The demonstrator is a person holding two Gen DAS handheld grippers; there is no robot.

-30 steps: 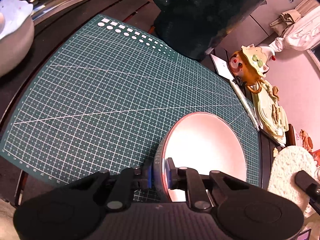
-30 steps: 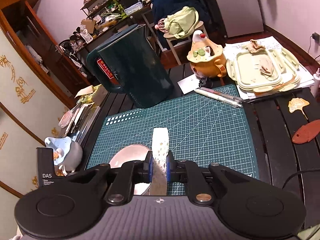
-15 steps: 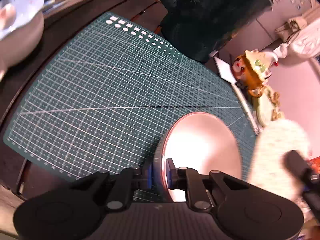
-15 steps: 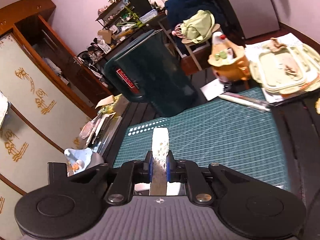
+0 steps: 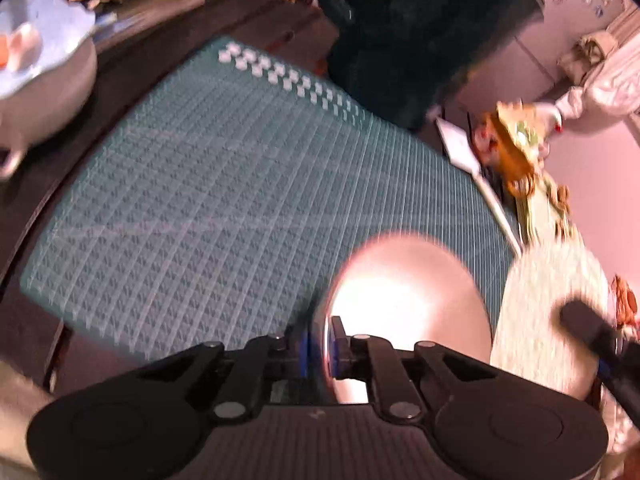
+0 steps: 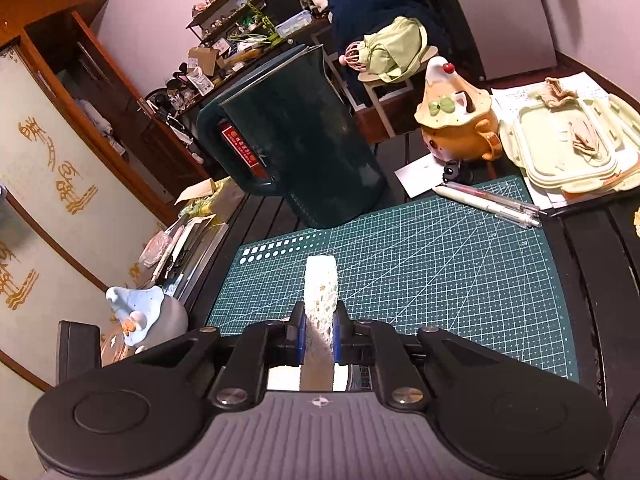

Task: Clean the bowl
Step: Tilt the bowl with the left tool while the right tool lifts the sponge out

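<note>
Left gripper (image 5: 318,344): clamped on the bowl (image 5: 408,300) rim, at the cutting mat's (image 5: 224,184) near right corner.
Right gripper (image 6: 318,332): pinched the sponge (image 6: 320,284) upright, above the mat's near edge.
Far edge: dark pitcher (image 6: 296,140), pens (image 6: 488,200).

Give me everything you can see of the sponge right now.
The sponge is a pale, cream-white, porous slab, pinched on edge by the shut right gripper, sticking forward past the fingertips above the green cutting mat. In the left wrist view its broad face shows blurred beside the bowl; contact cannot be told.
</note>
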